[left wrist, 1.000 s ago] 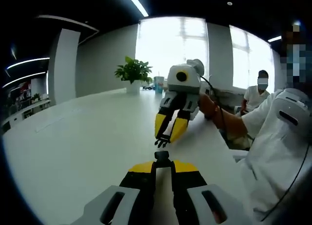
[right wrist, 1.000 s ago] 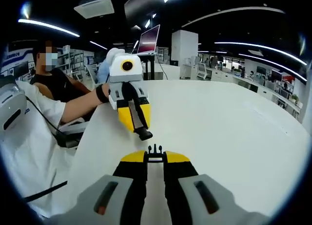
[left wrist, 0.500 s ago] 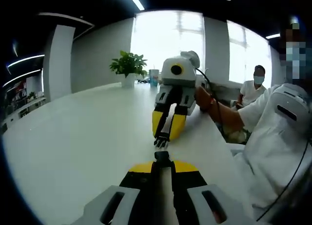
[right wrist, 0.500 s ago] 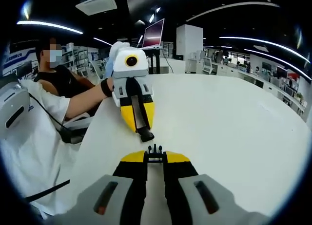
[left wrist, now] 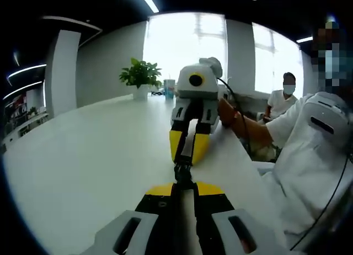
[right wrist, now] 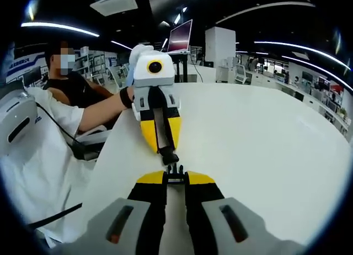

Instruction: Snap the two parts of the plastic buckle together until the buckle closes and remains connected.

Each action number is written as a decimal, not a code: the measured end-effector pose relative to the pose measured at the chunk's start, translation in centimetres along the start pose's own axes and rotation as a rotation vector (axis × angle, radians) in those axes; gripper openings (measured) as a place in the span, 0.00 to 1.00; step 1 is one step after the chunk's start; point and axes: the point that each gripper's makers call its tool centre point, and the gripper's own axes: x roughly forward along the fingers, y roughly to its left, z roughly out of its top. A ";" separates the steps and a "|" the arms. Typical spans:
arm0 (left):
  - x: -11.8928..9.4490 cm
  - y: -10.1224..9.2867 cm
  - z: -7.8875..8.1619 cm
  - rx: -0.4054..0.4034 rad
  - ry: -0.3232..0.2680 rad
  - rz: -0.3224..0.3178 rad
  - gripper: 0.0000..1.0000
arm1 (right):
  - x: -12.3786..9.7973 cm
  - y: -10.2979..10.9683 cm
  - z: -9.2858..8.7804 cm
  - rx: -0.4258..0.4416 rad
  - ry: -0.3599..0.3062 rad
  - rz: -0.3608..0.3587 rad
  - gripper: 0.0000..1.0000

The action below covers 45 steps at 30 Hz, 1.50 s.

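Buckle halves, 2 in all, were each held at a gripper tip above the white table (left wrist: 83, 172), meeting nose to nose. In the left gripper view, my left gripper (left wrist: 183, 190) had its jaws closed on the socket half (left wrist: 183, 180), a small dark piece projecting at 12 o'clock from the yellow tips. The right gripper (left wrist: 184, 155) came in from 12 o'clock, jaws closed on the pronged half (left wrist: 182, 168), which touched or had just entered the socket; I could not tell whether it had latched.

In the right gripper view, the right gripper (right wrist: 175, 179) showed the pronged half (right wrist: 175, 169) upright between its tips, with the left gripper (right wrist: 165, 150) pointing down at it and the socket half (right wrist: 169, 156) touching the prongs.

I judged both pieces light, rigid moulded plastic, smooth and liable to twist in the pads under a push. The prongs looked thin and would flex; an off-axis push could bind or bend them. Hold belongs on each body's flat faces, behind the mating end, as held here.

Count: 2 grippers, 2 buckle halves, 1 potted plant (left wrist: 140, 78) at 11 o'clock, 1 laptop (right wrist: 181, 37) in the right gripper view at 12 o'clock, 1 seated person (left wrist: 284, 103) beyond the operator.
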 end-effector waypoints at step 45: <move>0.5 -0.1 -0.1 0.020 -0.003 -0.008 0.08 | 0.0 0.7 0.2 -0.037 -0.001 0.065 0.10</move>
